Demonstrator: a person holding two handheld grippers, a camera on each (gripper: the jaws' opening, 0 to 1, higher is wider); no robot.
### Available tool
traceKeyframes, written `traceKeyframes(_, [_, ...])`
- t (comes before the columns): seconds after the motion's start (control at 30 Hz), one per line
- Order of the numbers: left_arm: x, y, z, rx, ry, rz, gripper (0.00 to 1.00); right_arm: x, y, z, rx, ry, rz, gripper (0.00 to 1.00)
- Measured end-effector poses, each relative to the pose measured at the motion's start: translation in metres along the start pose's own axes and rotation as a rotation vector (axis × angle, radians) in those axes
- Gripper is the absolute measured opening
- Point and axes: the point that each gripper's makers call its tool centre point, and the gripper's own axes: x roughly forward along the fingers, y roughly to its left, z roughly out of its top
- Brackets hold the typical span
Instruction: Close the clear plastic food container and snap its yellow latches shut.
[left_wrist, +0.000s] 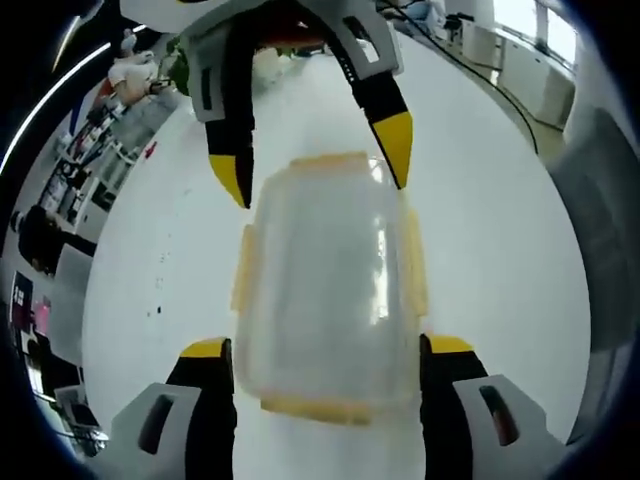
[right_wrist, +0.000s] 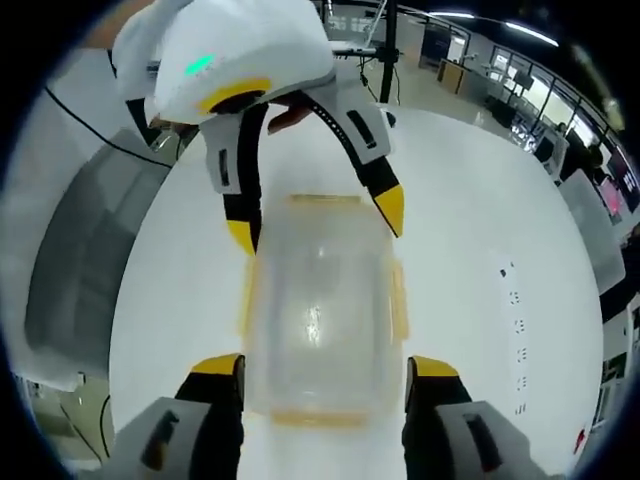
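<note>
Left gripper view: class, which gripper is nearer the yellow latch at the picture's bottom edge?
Left. The left gripper straddles that latch; the right gripper straddles the container's far end.

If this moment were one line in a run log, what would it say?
container: lid on, on white table | left hand-held gripper: open, straddling one end | right hand-held gripper: open, straddling opposite end
</note>
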Motion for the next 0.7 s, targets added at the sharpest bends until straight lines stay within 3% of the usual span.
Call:
traceKeyframes(0.33, [0.006,0.000,-0.002,0.001,0.010,-0.008,0.76,0.005,0.004,-0.004,0.000,-0.006,-0.014,0.70])
traceKeyframes(0.47, [0.009,0.000,-0.004,-0.002,0.011,-0.017,0.78,0.010,0.002,-0.011,-0.051,0.039,-0.057,0.72])
traceKeyframes(0.7, [0.013,0.002,-0.007,0.014,0.035,-0.009,0.79,0.016,0.001,-0.008,-0.044,0.022,-0.105,0.72])
